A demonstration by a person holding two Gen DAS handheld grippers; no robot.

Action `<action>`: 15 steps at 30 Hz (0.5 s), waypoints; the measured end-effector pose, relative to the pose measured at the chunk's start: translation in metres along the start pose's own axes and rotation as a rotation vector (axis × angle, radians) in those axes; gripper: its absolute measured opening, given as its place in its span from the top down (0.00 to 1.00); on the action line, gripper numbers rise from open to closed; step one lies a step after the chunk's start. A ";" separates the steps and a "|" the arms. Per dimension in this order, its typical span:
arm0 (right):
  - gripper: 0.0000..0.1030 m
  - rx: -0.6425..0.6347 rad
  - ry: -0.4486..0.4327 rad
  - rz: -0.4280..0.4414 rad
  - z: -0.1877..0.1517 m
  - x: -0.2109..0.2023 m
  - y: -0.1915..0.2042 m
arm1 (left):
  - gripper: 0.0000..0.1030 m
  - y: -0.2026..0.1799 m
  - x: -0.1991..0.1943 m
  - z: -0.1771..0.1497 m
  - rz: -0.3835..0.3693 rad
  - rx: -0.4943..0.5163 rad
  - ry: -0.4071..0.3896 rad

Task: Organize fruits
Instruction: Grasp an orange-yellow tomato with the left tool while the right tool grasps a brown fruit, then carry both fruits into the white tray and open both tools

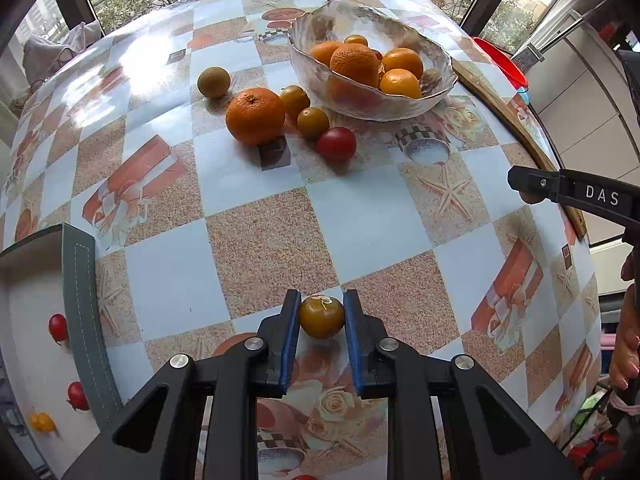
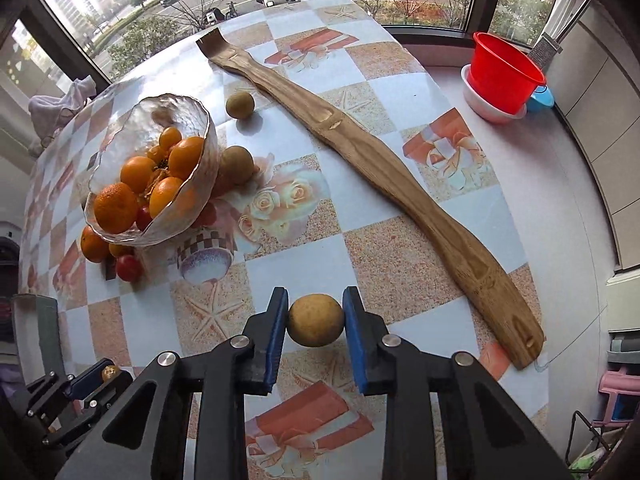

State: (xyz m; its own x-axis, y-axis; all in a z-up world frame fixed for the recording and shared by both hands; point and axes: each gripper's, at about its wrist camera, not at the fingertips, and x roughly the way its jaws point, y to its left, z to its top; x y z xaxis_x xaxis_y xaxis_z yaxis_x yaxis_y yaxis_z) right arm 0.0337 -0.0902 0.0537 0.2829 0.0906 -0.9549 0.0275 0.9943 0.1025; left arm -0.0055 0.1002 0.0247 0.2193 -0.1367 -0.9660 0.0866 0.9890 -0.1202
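Left hand-held gripper point(image 1: 322, 316): blue pads point(image 1: 291, 336) pressed on both sides of a small amber tomato point(image 1: 322, 317), stem scar up. It sits centred between the tips, low over the table point(image 1: 264, 240); whether it has left the cloth I cannot tell.

Right hand-held gripper point(image 2: 316, 320): pinching a tan round fruit point(image 2: 316, 321) across its middle, pads flush on both flanks. A shadow under it suggests it is just clear of the table.

Both grips are side-on and near the tips, probably so each fruit can be dropped cleanly without rolling.

Glass bowl point(image 1: 400, 112) at the far side holds oranges and small fruit. Loose beside it: an orange point(image 1: 255, 115), two amber tomatoes, a red tomato point(image 1: 337, 143), a greenish-brown fruit point(image 1: 214, 82). Grey-edged box point(image 1: 84, 312) at left holds red and yellow small tomatoes, so sorting by kind seems likely: the amber tomato probably goes there.

Wooden back-scratcher point(image 2: 360, 168) lies diagonally, apart from the fruit.
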 end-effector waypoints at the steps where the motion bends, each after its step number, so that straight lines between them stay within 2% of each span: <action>1: 0.70 -0.006 0.005 0.011 -0.006 -0.002 0.003 | 0.78 0.002 -0.004 -0.002 -0.006 -0.004 -0.001; 9: 0.70 -0.028 0.048 0.086 -0.047 -0.020 0.038 | 0.78 0.027 -0.037 -0.022 -0.023 -0.022 -0.035; 15: 0.70 -0.085 0.059 0.117 -0.070 -0.033 0.078 | 0.78 0.054 -0.067 -0.052 -0.014 -0.045 -0.063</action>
State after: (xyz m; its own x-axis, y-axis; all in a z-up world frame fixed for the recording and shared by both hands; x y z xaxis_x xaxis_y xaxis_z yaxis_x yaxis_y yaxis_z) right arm -0.0406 -0.0117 0.0742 0.2227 0.2063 -0.9528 -0.0846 0.9778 0.1919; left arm -0.0662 0.1660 0.0715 0.2794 -0.1526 -0.9480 0.0463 0.9883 -0.1454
